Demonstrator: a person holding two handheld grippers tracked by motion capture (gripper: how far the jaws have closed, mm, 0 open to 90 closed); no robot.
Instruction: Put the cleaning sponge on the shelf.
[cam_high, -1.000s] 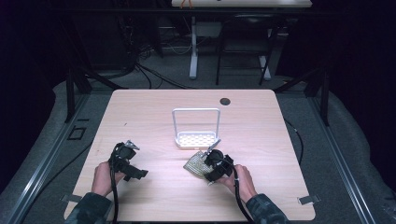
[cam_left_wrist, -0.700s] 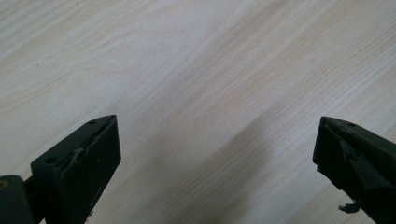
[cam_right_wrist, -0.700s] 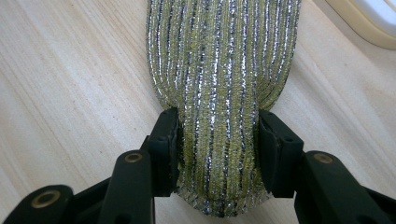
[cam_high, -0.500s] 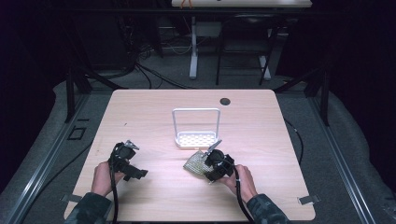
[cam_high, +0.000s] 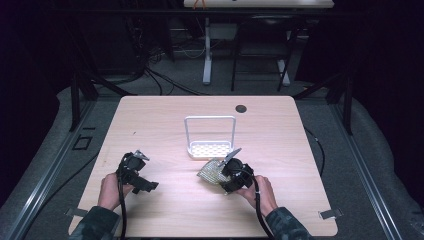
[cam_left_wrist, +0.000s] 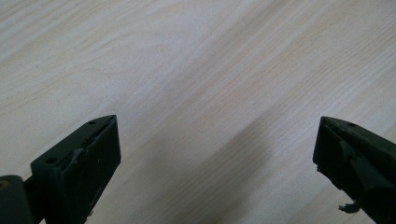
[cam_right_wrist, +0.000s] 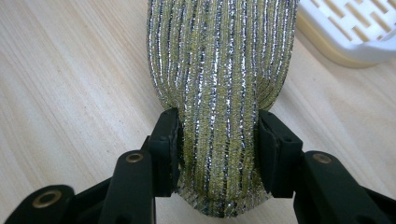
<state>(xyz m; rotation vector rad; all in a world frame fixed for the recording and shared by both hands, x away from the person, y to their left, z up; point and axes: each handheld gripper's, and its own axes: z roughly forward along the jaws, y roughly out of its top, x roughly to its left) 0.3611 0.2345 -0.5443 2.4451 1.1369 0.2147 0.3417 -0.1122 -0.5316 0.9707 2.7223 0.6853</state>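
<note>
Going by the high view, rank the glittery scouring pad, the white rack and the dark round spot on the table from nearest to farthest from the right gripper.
1. Scouring pad: clamped in the right gripper, on its left.
2. White rack: just beyond the pad, mid-table.
3. Dark round spot: near the table's far edge.

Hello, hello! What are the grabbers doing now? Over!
Right gripper shut on sparkly sponge. Left gripper open over bare table. White rack just beyond, nothing blocking.
</note>
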